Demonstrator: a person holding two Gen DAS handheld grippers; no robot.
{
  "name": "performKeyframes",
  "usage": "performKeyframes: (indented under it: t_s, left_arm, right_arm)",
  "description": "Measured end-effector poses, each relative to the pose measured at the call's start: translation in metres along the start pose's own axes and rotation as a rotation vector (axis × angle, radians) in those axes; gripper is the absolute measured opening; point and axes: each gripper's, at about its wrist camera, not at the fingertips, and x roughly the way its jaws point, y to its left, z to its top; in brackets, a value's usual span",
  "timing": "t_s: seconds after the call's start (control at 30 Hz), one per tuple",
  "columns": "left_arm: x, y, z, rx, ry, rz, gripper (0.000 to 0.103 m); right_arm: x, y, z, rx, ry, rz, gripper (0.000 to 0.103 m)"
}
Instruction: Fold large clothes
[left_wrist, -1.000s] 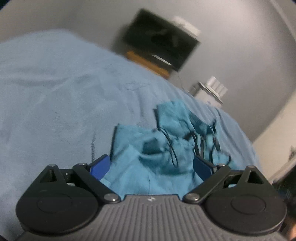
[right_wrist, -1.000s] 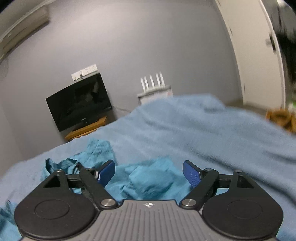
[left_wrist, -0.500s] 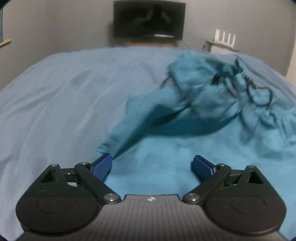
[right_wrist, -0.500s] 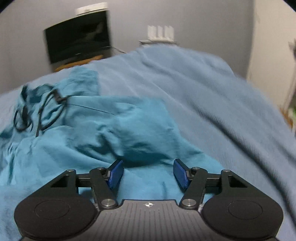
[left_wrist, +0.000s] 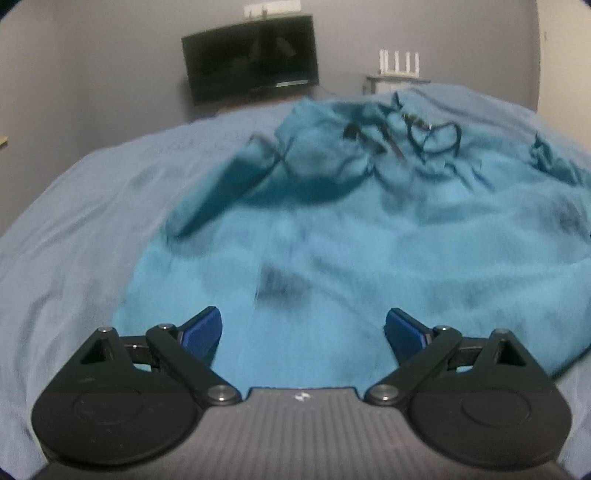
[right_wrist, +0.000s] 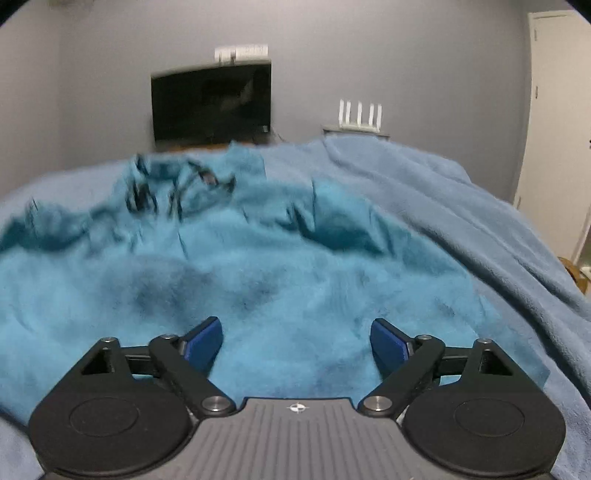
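A teal garment (left_wrist: 351, 240) lies crumpled on a blue bedspread (left_wrist: 74, 229), with dark drawstrings (left_wrist: 432, 138) tangled at its far end. My left gripper (left_wrist: 303, 334) is open and empty, low over the garment's near left part. The garment also fills the right wrist view (right_wrist: 258, 266), its cords (right_wrist: 177, 192) at the far left. My right gripper (right_wrist: 297, 341) is open and empty, low over the garment's near right part. The near hem is hidden under both gripper bodies. Both views are blurred.
The bedspread (right_wrist: 461, 221) stretches right of the garment. A black TV (left_wrist: 251, 55) hangs on the grey far wall, with a white router (left_wrist: 399, 62) on a shelf beside it. A white door (right_wrist: 554, 129) stands at the right.
Both grippers have swung level and dropped forward toward the garment, which now fills more of each view. The right jaws have opened wider again. Nothing has been gripped.
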Motion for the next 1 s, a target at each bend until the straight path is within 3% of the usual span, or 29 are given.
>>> performKeyframes:
  t_s: [0.17, 0.3, 0.43, 0.57, 0.7, 0.8, 1.0]
  left_arm:
    - [-0.007, 0.015, -0.025, -0.017, 0.059, -0.006, 0.100]
    - [-0.021, 0.026, -0.032, -0.109, 0.097, -0.015, 0.100]
    - [-0.049, 0.034, -0.032, -0.157, 0.055, -0.005, 0.100]
    - [-0.077, 0.058, -0.034, -0.372, 0.028, -0.072, 0.100]
    - [-0.094, 0.083, -0.048, -0.577, 0.050, -0.143, 0.100]
    - [-0.086, 0.095, -0.058, -0.683, 0.102, -0.176, 0.100]
    - [-0.049, 0.101, -0.074, -0.872, 0.194, -0.329, 0.100]
  right_arm:
    - [-0.013, -0.017, -0.007, 0.101, -0.010, -0.013, 0.086]
    - [-0.036, -0.047, -0.006, 0.305, -0.046, -0.072, 0.082]
    - [-0.071, -0.076, -0.014, 0.503, -0.116, -0.049, 0.083]
    - [-0.096, -0.087, -0.025, 0.586, -0.108, -0.011, 0.086]
    - [-0.097, -0.090, -0.038, 0.676, -0.030, 0.024, 0.087]
    - [-0.093, -0.092, -0.049, 0.723, 0.034, 0.063, 0.087]
    - [-0.066, -0.096, -0.061, 0.788, 0.113, 0.136, 0.087]
